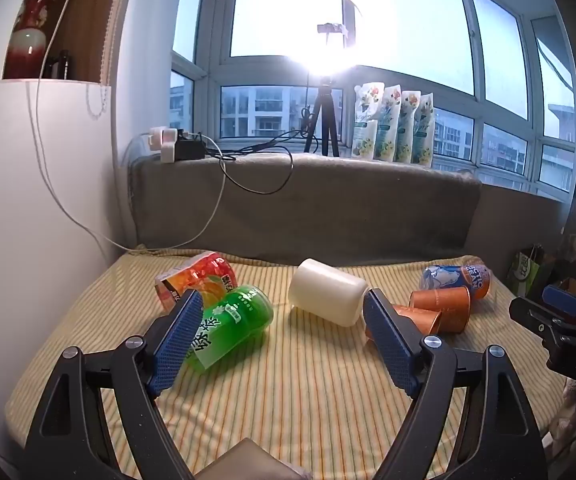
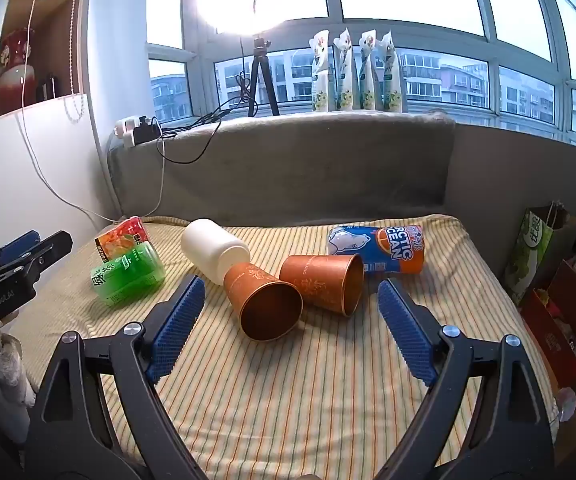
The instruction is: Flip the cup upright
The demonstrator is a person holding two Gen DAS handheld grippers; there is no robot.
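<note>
Six cups are lying on their sides on the striped cloth [image 2: 308, 380] covering the surface, none yet upright. Right hand-held gripper [image 2: 292, 312] is hovering low with jaws spread wide and empty, lining up on the nearer copper cup [image 2: 264, 300], whose open mouth is facing the camera and tilting down toward the cloth. A second copper cup [image 2: 324, 280] is lying just beside it to the right, mouth turned right; a white cup [image 2: 214, 248] is touching the nearer copper cup's closed end from behind. Blue-and-orange printed cup [image 2: 380, 248] is resting further back, green cup [image 2: 128, 272] and red-orange cup [image 2: 122, 238] sitting together at the left. Left hand-held gripper [image 1: 284, 332] is also wide and holding nothing, pointing between the green cup [image 1: 228, 326] and the white cup [image 1: 328, 296]. Judgement: the nearer copper cup looks the likeliest first pick. Good approach would be closing the pads across the wall near mid-body, not on the thin rim, which may deform or slip. Lifting slightly before rotating should be keeping the base from dragging the cloth or nudging the white cup. Rolling risk is high; the soft cloth gives uneven footing, so set the base flat before releasing.
</note>
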